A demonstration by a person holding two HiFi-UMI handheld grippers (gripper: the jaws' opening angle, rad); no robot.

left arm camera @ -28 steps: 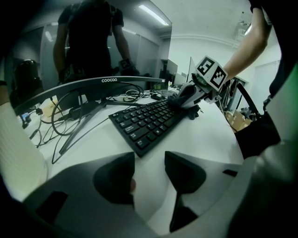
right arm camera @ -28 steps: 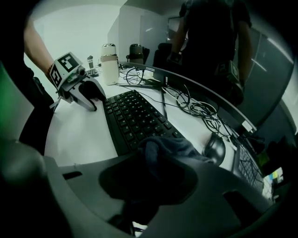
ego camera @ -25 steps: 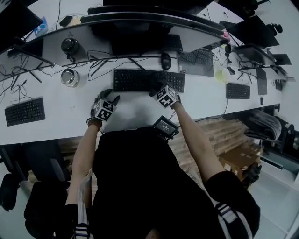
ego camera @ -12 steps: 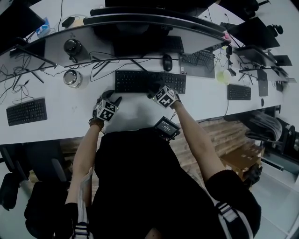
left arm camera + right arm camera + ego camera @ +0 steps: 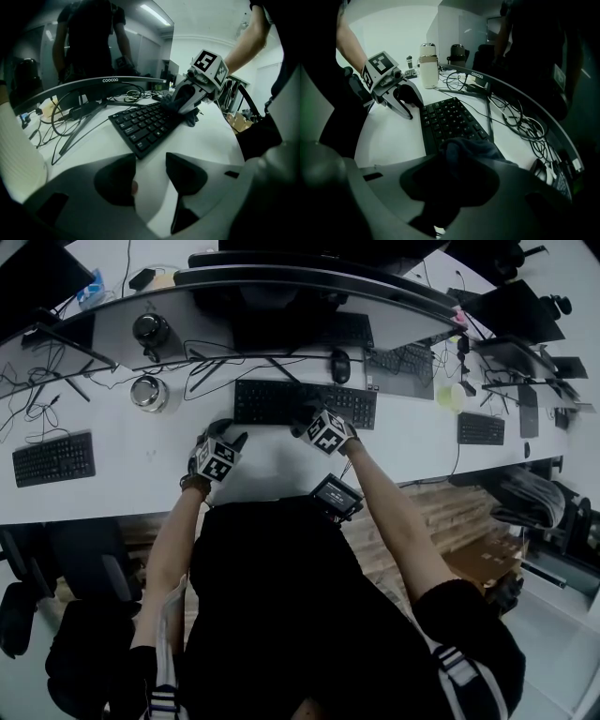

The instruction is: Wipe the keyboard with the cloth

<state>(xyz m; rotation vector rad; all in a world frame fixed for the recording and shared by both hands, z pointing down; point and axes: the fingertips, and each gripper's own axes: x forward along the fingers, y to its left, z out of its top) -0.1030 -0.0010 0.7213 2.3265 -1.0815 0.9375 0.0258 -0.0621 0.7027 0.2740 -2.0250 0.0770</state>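
**mk_87:** Right gripper (image 5: 183,108) has slid a little toward the left end of the keyboard (image 5: 452,117) compared with a second ago. Left gripper (image 5: 150,176) hasn't budged at all. So I'd call this mid-stroke: the wipe is under way, not finished.

**tofu_dev:** ok, but what's it actually gripping?

**mk_87:** Up close in the right gripper view, the jaws are nearly together and clamped on the dark cloth (image 5: 471,147). It bunches out past the tips and sits on the keys by the near edge, roughly mid-board. The left one is released, jaws apart with nothing between them. You just see bare white desk (image 5: 211,140) through the gap. It's parked just beside the keyboard's left corner, and I can't tell if it touches the board or only the desk.

**tofu_dev:** so left maybe steadies it and right does the work?

**mk_87:** That's my guess, yeah. If the stroke carries on that way, the whole left half of the keys is ahead of it, so plenty left to do. Further back there's a mouse (image 5: 339,367) behind the keyboard, then loose cables (image 5: 520,122) and the curved monitor (image 5: 117,82). The cloth is well apart from all of those.
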